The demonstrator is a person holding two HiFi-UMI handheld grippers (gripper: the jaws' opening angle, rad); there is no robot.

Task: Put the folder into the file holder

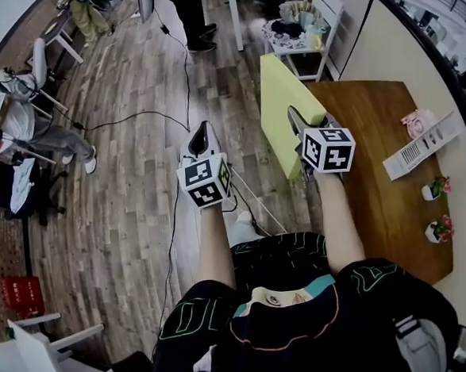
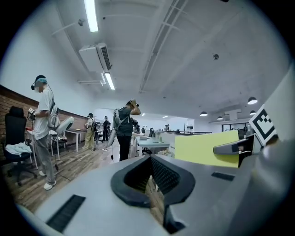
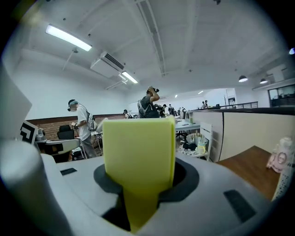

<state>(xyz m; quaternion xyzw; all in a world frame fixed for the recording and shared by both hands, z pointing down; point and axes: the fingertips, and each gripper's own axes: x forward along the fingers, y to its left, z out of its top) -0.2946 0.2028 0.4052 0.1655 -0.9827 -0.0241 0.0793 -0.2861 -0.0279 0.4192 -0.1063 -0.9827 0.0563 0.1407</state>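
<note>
Yellow folder (image 3: 138,152) in right gripper (image 3: 139,196), lower edge hidden, seemingly clamped.

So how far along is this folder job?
Done: the folder is picked up, clear of the table. In hand: the right hand-held gripper clamps it upright in the air; the left hand-held gripper is empty. Left: slotting it into what looks like the white file holder on the table.
</note>
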